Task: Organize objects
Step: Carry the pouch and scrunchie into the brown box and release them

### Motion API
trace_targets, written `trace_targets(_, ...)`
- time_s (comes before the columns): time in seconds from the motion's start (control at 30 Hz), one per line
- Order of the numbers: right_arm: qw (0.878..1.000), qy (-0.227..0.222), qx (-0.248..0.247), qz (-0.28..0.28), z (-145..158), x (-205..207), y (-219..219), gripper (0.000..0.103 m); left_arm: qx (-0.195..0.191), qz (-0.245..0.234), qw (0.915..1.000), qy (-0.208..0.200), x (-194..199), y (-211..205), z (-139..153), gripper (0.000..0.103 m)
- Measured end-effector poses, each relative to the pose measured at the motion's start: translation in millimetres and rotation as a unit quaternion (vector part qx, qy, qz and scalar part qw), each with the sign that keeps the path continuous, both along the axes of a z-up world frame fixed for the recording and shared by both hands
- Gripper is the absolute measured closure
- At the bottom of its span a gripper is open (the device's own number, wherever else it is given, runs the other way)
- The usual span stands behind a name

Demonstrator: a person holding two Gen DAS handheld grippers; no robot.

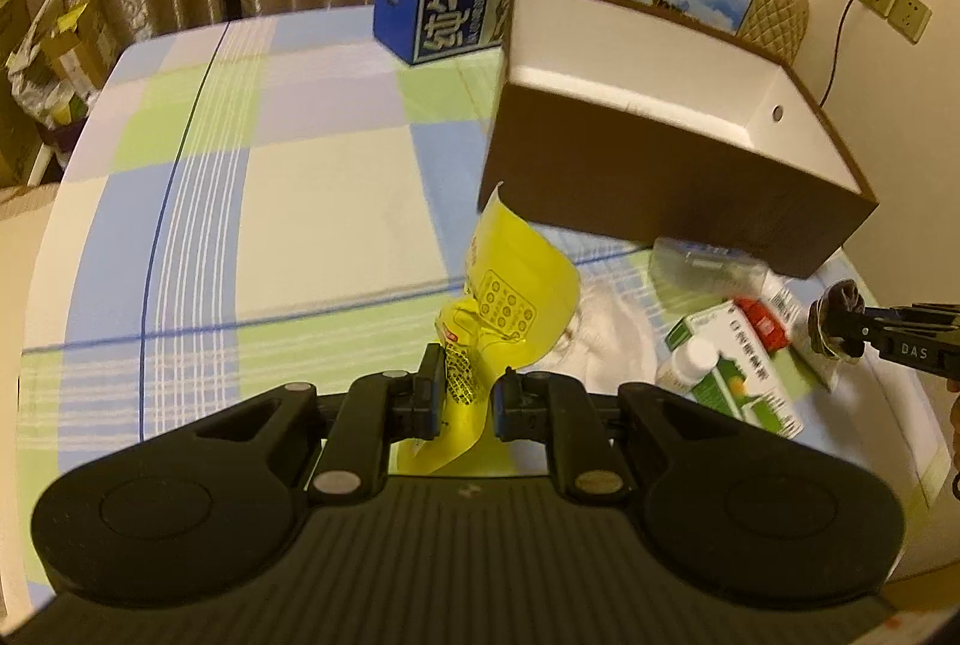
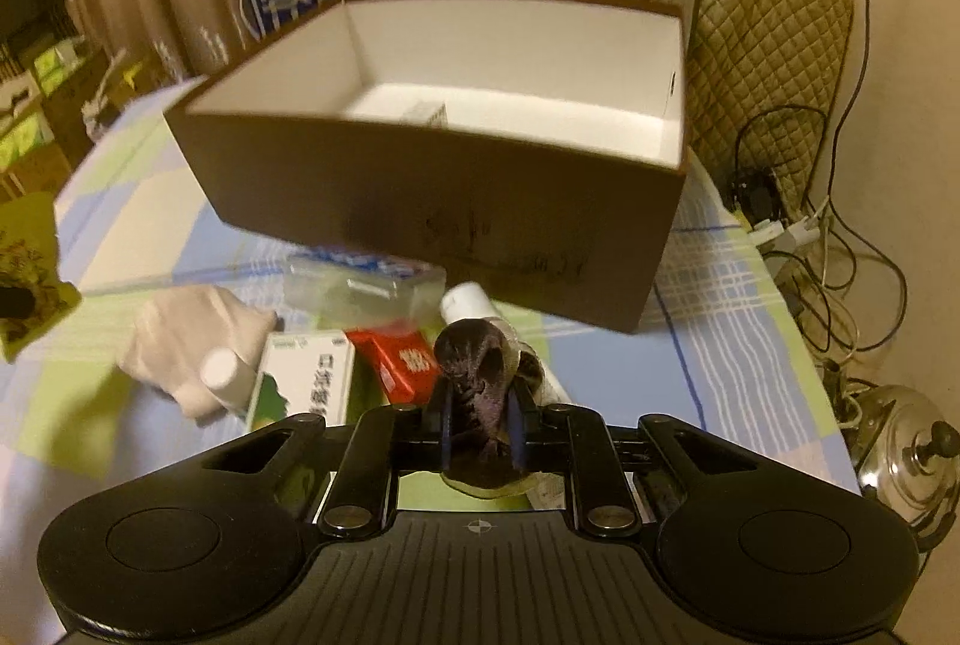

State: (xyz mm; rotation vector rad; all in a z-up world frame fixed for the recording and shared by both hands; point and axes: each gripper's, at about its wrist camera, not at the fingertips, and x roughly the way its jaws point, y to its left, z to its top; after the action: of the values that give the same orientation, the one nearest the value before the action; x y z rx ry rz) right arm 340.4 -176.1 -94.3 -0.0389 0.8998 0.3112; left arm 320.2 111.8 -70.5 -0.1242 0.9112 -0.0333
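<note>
The left tool (image 1: 467, 386) pinches a light, crinkly yellow packet (image 1: 510, 297), best held by its flat edge, above the counter (image 1: 312, 201), while the right tool (image 2: 480, 420) clamps a soft dark cloth bundle (image 2: 477, 375) before the brown box (image 2: 456, 201).

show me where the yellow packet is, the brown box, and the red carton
yellow packet (image 1: 521, 285): left wrist view, on its printed middle.
brown box (image 2: 456, 201): right wrist view, on its near outer wall.
red carton (image 2: 401, 358): right wrist view, on its top face.
</note>
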Motion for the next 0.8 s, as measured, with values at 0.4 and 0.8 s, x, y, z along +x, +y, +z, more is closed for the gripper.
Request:
trace_targets(0.4, 0.997, -0.041, 0.066, -0.015, 56, 22, -14, 0.089, 0.003, -0.049, 0.9971, -0.058, 44, -27, 46, 0.091)
trace_targets(0.8, 0.993, -0.082, 0.08, -0.026, 88, 70, -13, 0.089, -0.009, -0.075, 0.9929, -0.092, 115, -66, 73, 0.091)
